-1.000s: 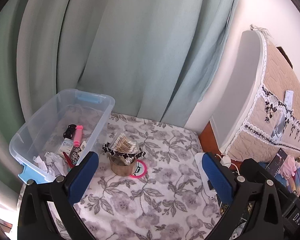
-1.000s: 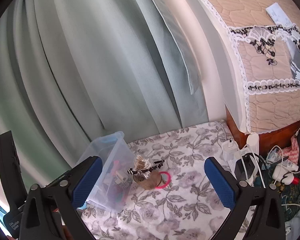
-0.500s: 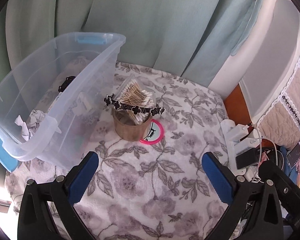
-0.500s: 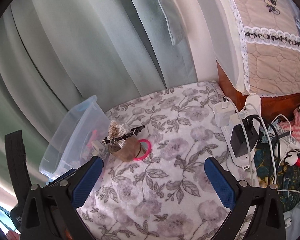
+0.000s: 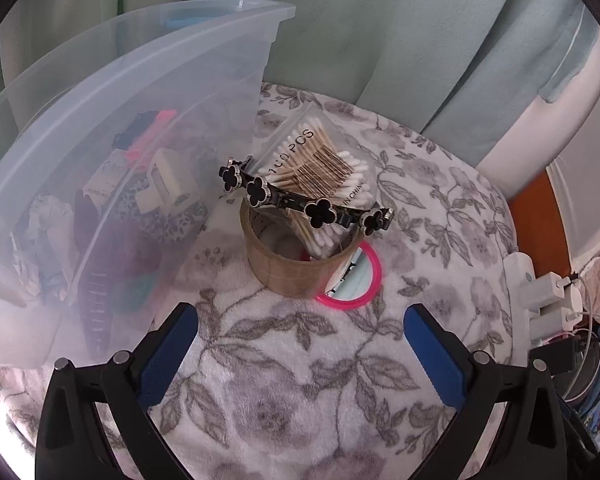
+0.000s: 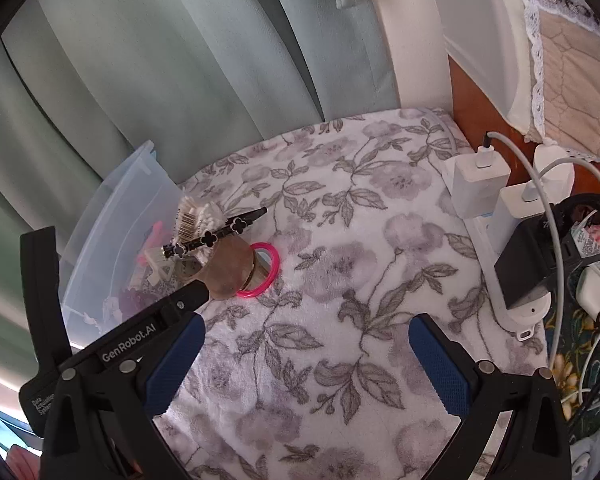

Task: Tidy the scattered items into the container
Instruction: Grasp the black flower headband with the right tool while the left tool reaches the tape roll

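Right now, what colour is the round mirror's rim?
Bright pink rim on the small round mirror; clearest in the left wrist view.

Your left gripper (image 5: 300,348) has black arms, blue textured pads (image 5: 168,360) and silver round screws near the pads. Your right gripper (image 6: 306,360) looks the same: black frame, blue dimpled pads (image 6: 440,364), silver screws. In the right view, the left gripper's black body carries white "GenRobot.AI" lettering.

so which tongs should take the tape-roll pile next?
Left, probably. The left tongs are open, pointing straight at the tape roll close ahead. The right tongs are open too, but the roll sits farther off to their left.
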Demonstrator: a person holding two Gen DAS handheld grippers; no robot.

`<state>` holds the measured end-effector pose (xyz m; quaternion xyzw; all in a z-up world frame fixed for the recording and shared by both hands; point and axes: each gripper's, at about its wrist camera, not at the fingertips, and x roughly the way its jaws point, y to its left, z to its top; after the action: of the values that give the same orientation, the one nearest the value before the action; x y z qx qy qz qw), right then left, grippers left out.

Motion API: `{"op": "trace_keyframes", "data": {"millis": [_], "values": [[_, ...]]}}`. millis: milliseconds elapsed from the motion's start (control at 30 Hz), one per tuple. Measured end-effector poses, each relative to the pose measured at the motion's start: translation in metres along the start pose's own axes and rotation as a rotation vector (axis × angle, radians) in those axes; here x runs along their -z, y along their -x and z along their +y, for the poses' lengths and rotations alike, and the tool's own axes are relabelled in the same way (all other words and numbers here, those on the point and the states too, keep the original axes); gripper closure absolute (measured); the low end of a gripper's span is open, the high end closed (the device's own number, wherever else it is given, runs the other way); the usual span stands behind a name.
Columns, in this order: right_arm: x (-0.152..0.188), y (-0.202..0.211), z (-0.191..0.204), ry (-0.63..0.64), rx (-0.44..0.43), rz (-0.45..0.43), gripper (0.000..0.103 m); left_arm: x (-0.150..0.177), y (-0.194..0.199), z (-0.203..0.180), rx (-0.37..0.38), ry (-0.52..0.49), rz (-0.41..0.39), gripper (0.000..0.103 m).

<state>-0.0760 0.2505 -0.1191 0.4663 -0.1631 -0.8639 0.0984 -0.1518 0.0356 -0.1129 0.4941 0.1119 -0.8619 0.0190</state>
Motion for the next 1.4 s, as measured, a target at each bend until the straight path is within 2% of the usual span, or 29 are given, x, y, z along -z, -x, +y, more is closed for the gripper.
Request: {"op": "trace_keyframes", "data": {"millis": [233, 433, 633, 733, 900, 1033, 1133, 1267, 1400], "values": [[-0.004, -0.032, -0.004, 0.010, 0.001, 0.053, 0.000, -0.011, -0.031, -0.001, -0.030, 0.023, 0.009, 0.000], [-0.015, -0.052, -0.004, 0.028, -0.037, 0.077, 0.000, -0.019, -0.049, 0.003, -0.059, 0.031, -0.011, 0.004], [-0.034, -0.066, -0.003, 0.019, -0.057, 0.066, 0.000, -0.022, -0.057, 0.006, -0.045, 0.034, -0.023, 0.005], [-0.048, -0.074, -0.002, 0.002, -0.104, 0.069, 0.000, -0.023, -0.060, 0.008, -0.035, 0.033, -0.032, 0.005], [-0.070, -0.096, 0.000, -0.063, -0.234, 0.079, 0.000, -0.024, -0.066, 0.007, -0.043, 0.027, -0.037, 0.005], [-0.079, -0.124, 0.009, -0.070, -0.298, 0.127, 0.009, -0.024, -0.068, 0.010, -0.033, 0.038, -0.037, 0.005], [-0.082, -0.139, 0.016, -0.063, -0.341, 0.157, 0.011, -0.025, -0.069, 0.012, -0.031, 0.045, -0.041, 0.005], [-0.086, -0.158, 0.025, -0.061, -0.406, 0.204, 0.025, -0.028, -0.071, 0.014, -0.028, 0.052, -0.042, 0.005], [-0.090, -0.176, 0.023, -0.106, -0.495, 0.243, 0.033, -0.031, -0.072, 0.020, -0.009, 0.069, -0.049, 0.005]]}}
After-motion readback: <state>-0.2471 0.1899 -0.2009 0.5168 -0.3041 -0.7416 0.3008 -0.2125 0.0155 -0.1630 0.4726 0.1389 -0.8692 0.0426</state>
